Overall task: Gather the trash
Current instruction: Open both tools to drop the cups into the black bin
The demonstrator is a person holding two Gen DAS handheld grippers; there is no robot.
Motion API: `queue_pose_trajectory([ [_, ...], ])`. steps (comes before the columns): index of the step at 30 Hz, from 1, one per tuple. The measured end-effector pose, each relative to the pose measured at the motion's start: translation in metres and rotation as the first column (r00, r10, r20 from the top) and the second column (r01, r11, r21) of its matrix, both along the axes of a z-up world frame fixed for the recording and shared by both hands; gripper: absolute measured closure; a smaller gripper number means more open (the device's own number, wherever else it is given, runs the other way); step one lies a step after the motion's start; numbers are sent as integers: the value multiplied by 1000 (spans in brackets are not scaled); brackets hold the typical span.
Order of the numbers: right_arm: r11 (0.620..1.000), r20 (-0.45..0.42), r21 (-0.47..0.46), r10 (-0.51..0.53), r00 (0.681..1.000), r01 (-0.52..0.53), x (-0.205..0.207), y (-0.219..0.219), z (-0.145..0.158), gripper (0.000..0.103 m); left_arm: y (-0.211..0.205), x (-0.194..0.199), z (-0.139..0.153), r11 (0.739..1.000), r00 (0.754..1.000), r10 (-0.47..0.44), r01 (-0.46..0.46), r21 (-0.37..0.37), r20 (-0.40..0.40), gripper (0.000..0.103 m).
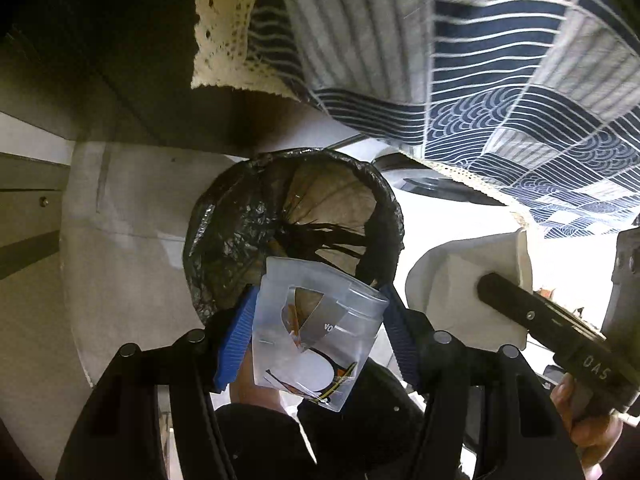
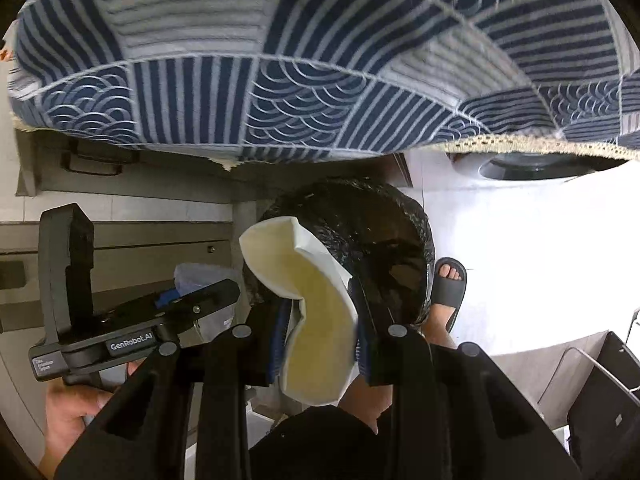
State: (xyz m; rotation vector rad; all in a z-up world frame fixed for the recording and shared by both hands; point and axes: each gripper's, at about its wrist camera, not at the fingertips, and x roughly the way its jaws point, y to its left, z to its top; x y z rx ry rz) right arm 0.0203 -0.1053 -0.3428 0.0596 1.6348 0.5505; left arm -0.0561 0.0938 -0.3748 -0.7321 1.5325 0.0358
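My left gripper (image 1: pixel 316 320) is shut on a clear plastic package (image 1: pixel 316 332) with torn label scraps inside. It holds the package just above the near rim of a round bin lined with a black bag (image 1: pixel 224 232). My right gripper (image 2: pixel 320 332) is shut on a folded white and cream paper bowl (image 2: pixel 312 300), held over the same bin (image 2: pixel 380 232). The paper bowl also shows in the left wrist view (image 1: pixel 460 280), to the right of the bin. The left gripper shows in the right wrist view (image 2: pixel 176 300), left of the bin.
A table with a blue and white patterned cloth (image 2: pixel 320 60) overhangs the bin from behind. A grey cabinet base (image 2: pixel 120 240) lies to the left. My sandalled foot (image 2: pixel 448 292) stands on the white floor right of the bin. A black crate (image 2: pixel 600 400) is at lower right.
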Motion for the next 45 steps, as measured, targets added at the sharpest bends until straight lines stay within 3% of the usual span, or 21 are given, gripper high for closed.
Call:
queue_pose_trajectory([
  [9,1000,-30,-17,-27,999,27,-4,-2,-21,70,3,1,-19,999,999,26,-26,-19,-21,42],
  [11,999,-38,-5,-44,998,44,-3,-3,-23,58,4,2,-21,999,999,42,-42,-19,-30,32],
  [13,998,-39,-3,-63,997,63,-3,-5,-19,56,4,2,-21,999,998,43,-43,-3,-39,24],
  [24,997,-22,1,-80,997,80,1,-12,-2,56,10,-2,-9,998,998,57,-56,16,-38,23],
  [33,996,10,40,-81,997,81,0,-17,23,53,10,-6,28,999,999,38,-38,32,12,23],
  [35,995,21,48,-87,996,86,0,-20,31,47,9,-7,41,999,999,32,-33,37,32,23],
  [45,992,96,90,-100,990,91,-7,-34,89,42,3,-8,111,998,987,-14,3,69,158,23],
])
